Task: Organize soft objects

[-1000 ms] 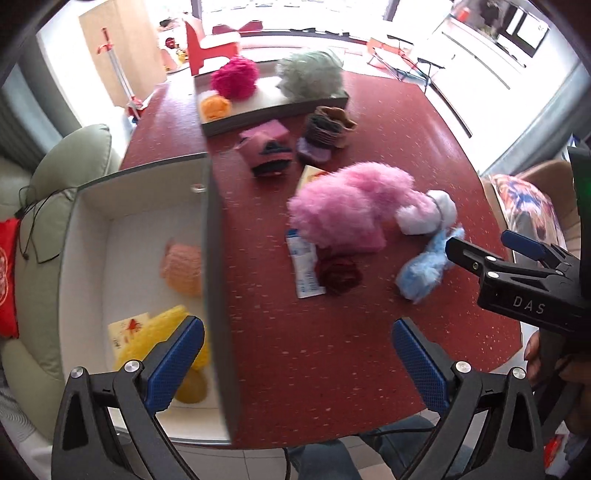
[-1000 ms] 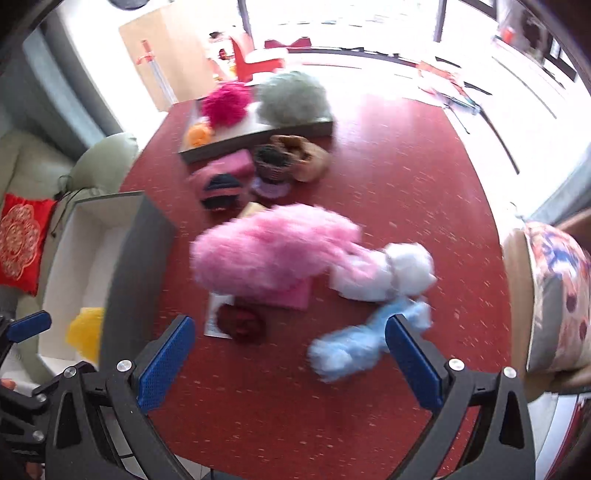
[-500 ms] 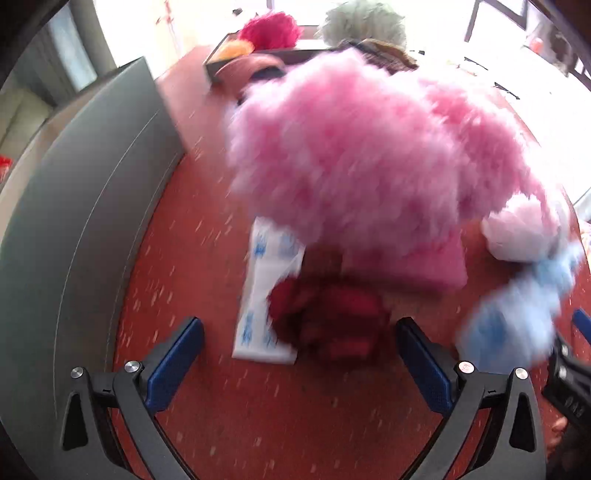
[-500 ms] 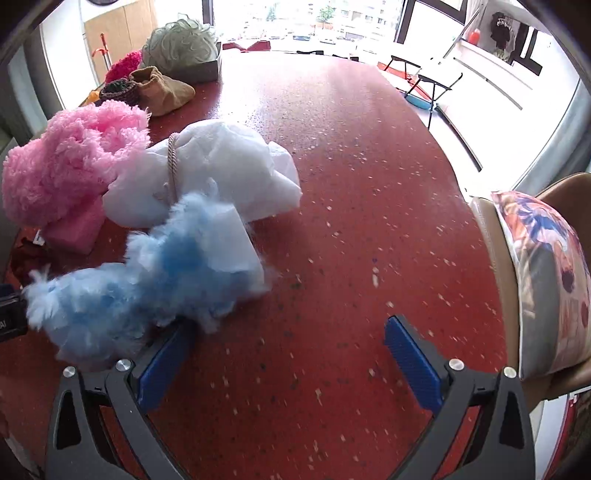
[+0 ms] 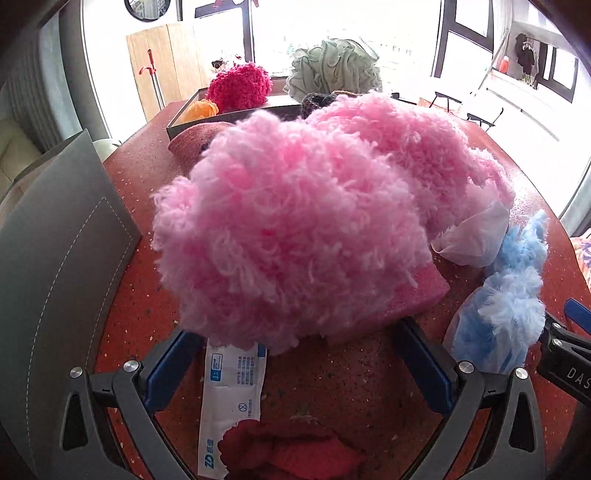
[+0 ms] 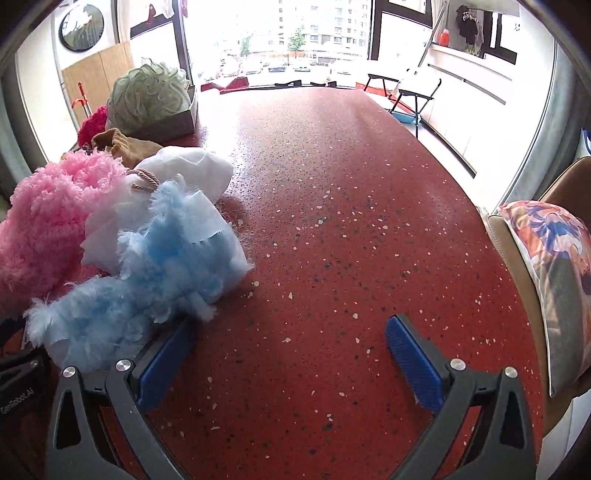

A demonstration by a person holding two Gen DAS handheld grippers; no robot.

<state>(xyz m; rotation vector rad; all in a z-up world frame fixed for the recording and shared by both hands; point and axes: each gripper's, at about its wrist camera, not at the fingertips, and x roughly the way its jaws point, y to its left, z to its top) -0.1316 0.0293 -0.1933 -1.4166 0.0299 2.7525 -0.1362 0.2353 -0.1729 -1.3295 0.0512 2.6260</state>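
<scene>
Now left gripper sits low w/ jaws spread wide, lower frame, under the fluffy pink yarn bundle. Right gripper also spread, empty, beside the pale blue feathery tuft at lower left.

Red speckled tabletop bearing a flat white printed packet, with a patterned cushion on a brown chair at its right edge, a wooden cabinet and a round dark wall clock near the bright windows beyond.
</scene>
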